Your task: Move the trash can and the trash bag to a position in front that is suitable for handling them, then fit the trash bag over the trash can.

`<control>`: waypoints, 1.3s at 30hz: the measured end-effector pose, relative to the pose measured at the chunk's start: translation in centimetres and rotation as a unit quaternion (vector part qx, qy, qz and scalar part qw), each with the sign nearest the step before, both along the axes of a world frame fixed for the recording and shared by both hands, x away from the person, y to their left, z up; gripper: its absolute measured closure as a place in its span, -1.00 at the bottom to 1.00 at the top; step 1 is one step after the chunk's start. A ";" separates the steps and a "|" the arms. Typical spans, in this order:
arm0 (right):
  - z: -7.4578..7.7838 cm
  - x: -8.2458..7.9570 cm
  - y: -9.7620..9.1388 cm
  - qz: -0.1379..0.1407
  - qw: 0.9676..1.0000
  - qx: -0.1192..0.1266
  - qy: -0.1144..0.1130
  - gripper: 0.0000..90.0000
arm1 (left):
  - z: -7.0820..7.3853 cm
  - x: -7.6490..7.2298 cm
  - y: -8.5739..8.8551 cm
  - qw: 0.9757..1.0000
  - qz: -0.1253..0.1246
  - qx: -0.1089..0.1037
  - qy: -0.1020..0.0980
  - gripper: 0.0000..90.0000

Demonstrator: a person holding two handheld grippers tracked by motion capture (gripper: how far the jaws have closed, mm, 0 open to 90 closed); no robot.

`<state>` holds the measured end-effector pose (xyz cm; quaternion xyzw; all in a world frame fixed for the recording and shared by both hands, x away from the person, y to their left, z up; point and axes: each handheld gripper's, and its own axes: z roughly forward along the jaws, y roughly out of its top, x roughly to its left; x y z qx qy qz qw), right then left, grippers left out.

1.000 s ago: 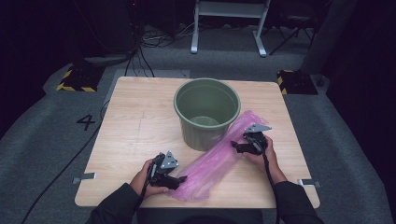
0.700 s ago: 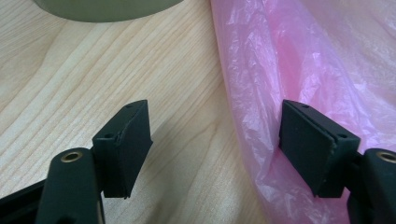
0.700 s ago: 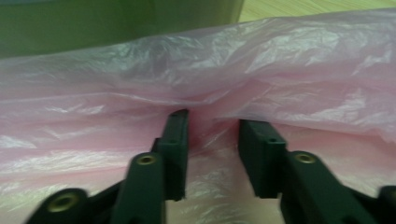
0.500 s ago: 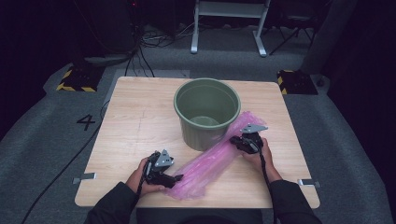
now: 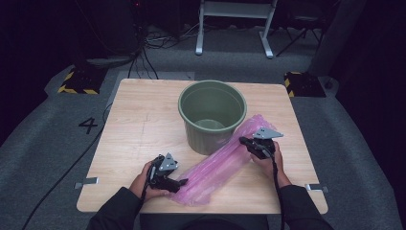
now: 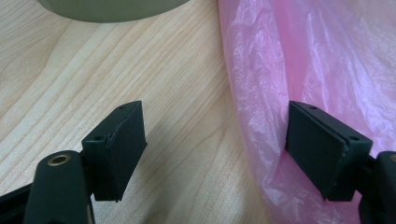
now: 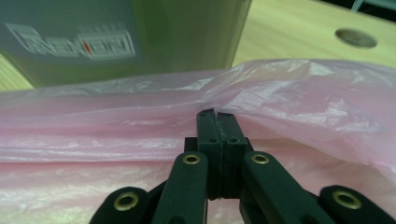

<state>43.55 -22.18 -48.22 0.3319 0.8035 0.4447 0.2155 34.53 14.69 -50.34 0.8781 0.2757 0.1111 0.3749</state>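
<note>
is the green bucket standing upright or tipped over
Upright. The green bucket stands on its base on the table with its round mouth facing up, and its bottom shows inside. The pink bag lies beside it, outside it.

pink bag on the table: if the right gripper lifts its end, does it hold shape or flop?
Likely flops: the pink bag is thin, crinkled, see-through film lying slack beside the green bucket. Probably very light, so it should trail and drag from the pinch of the right gripper. The glossy film may slip; the left gripper stands open, one pad against the film.

pink plastic bag point(image 5: 221, 165) | thin, crinkled, flattened | lying diagonally on table, against green bucket point(image 5: 212, 115)
</note>
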 end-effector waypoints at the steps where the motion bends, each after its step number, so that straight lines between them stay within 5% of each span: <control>1: 0.4 -0.4 -0.1 -0.001 1.000 0.005 -0.010 1.00 | 0.0 0.1 0.0 1.000 0.000 0.001 0.000 -0.55; 16: 2.6 -3.2 -0.7 0.001 0.997 0.010 -0.077 1.00 | 0.0 0.3 -0.1 1.000 0.000 0.004 -0.001 -0.57; 28: 4.1 -5.0 -0.6 0.019 0.991 0.014 -0.131 1.00 | 0.0 0.4 -0.1 1.000 0.004 0.005 0.001 -0.64; 39: 5.8 -7.2 0.1 0.038 0.978 0.005 -0.205 1.00 | 0.0 0.9 -0.7 1.000 0.004 0.007 0.002 -0.67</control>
